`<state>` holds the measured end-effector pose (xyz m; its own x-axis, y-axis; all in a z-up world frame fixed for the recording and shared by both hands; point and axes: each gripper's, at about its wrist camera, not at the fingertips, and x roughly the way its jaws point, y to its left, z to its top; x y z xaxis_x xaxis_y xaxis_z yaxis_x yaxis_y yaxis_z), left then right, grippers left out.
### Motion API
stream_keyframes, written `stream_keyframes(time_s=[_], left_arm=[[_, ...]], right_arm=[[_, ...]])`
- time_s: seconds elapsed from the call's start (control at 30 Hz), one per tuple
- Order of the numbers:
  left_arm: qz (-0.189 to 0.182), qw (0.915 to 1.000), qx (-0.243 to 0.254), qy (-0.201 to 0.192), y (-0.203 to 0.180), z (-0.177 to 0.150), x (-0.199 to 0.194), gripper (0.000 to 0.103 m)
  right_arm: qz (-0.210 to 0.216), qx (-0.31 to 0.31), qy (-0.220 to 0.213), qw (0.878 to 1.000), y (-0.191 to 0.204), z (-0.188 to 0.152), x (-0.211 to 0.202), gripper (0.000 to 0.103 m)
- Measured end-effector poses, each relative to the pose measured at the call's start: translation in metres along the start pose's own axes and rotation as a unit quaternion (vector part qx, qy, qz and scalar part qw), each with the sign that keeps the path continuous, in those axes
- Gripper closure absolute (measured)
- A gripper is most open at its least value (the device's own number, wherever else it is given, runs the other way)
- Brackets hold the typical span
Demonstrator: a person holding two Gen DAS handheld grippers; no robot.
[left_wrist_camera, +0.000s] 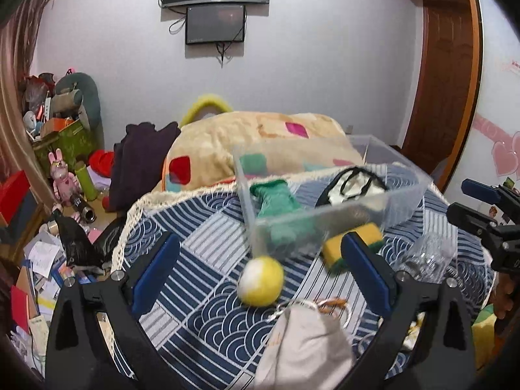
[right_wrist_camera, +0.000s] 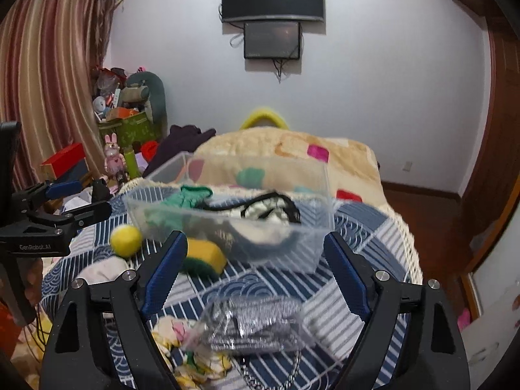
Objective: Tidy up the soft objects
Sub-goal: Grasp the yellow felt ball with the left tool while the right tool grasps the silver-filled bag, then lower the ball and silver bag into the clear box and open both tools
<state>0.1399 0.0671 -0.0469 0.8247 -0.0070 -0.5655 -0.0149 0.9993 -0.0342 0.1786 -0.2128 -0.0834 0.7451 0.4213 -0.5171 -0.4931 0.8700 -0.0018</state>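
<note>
The left tool (left_wrist_camera: pixel 260 266) was spread wide and held nothing. A yellow-and-white ball (left_wrist_camera: pixel 261 281) sat right between its fingers, on the blue patterned cloth (left_wrist_camera: pixel 201 295) over the bench. The right tool (right_wrist_camera: pixel 255 269) was spread wide too, and empty. It hung over a shiny see-through bag (right_wrist_camera: pixel 250 323), which lay at about 6 o'clock from the clear box (right_wrist_camera: pixel 227 217).

The clear box sat further back on the cloth, at 12 o'clock from both tools. Inside it lay a green sock (left_wrist_camera: pixel 279 208) and a white pouch with black straps (left_wrist_camera: pixel 351 188). A yellow sponge (left_wrist_camera: pixel 354 243) lay just outside the box, touching its front wall or very close. At 6 o'clock from the ball was a grey cloth bag (left_wrist_camera: pixel 305 351). A flowery yellow rag (right_wrist_camera: pixel 185 347) lay at about 9 o'clock from the shiny bag.

The next job was probably to pick up the ball and drop it in the box. To do it well, the left tool should come straight down with one finger on each side of the ball, then squeeze gently at the middle. The ball was round and could roll away if pushed from one side. It should be lifted high enough to clear the front wall before letting go. The right tool should keep out of the way.
</note>
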Motion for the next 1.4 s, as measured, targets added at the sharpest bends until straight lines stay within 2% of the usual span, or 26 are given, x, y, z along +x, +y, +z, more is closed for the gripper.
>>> stream_keyframes(time_s=[0.03, 0.1, 0.17, 0.4, 0.5, 0.63, 0.73, 0.87, 1.07, 1.33, 1.4], left_arm=[[0.0, 1.0, -0.001, 0.002, 0.001, -0.003, 0.002, 0.005], [0.0, 0.9999, -0.006, 0.008, 0.003, -0.01, 0.006, 0.018], [-0.005, 0.9997, -0.008, 0.023, 0.005, -0.015, 0.013, 0.025], [-0.005, 0.9982, -0.018, 0.057, 0.013, -0.028, 0.035, 0.042], [-0.011, 0.9965, -0.033, 0.076, 0.021, -0.034, 0.047, 0.043], [-0.027, 0.9953, -0.046, 0.081, 0.022, -0.036, 0.053, 0.047], [-0.038, 0.9949, -0.031, 0.088, 0.015, -0.039, 0.055, 0.063], [-0.031, 0.9945, -0.014, 0.099, 0.008, -0.042, 0.059, 0.064], [-0.032, 0.9949, -0.025, 0.093, 0.013, -0.042, 0.05, 0.064], [-0.028, 0.9982, -0.005, 0.053, 0.004, -0.037, 0.018, 0.064], [-0.023, 0.9988, 0.007, 0.042, -0.002, -0.037, 0.01, 0.064]], right_arm=[[-0.002, 0.002, 0.005, 1.0, -0.001, -0.003, 0.001, 0.019], [-0.002, 0.007, 0.014, 1.0, -0.003, -0.01, 0.002, 0.019], [0.0, 0.007, 0.021, 1.0, -0.004, -0.016, 0.002, 0.019], [0.001, 0.01, 0.042, 0.999, -0.002, -0.032, 0.005, 0.019], [0.001, 0.012, 0.05, 0.999, -0.003, -0.036, 0.007, 0.019], [0.003, 0.018, 0.058, 0.998, -0.005, -0.04, 0.009, 0.019], [0.004, 0.02, 0.067, 0.998, -0.005, -0.044, 0.012, 0.019], [0.005, 0.022, 0.079, 0.997, -0.005, -0.05, 0.016, 0.019], [0.008, 0.026, 0.093, 0.995, -0.009, -0.056, 0.019, 0.019], [0.017, 0.048, 0.099, 0.994, -0.018, -0.062, 0.019, 0.02], [0.019, 0.049, 0.097, 0.994, -0.018, -0.062, 0.018, 0.024]])
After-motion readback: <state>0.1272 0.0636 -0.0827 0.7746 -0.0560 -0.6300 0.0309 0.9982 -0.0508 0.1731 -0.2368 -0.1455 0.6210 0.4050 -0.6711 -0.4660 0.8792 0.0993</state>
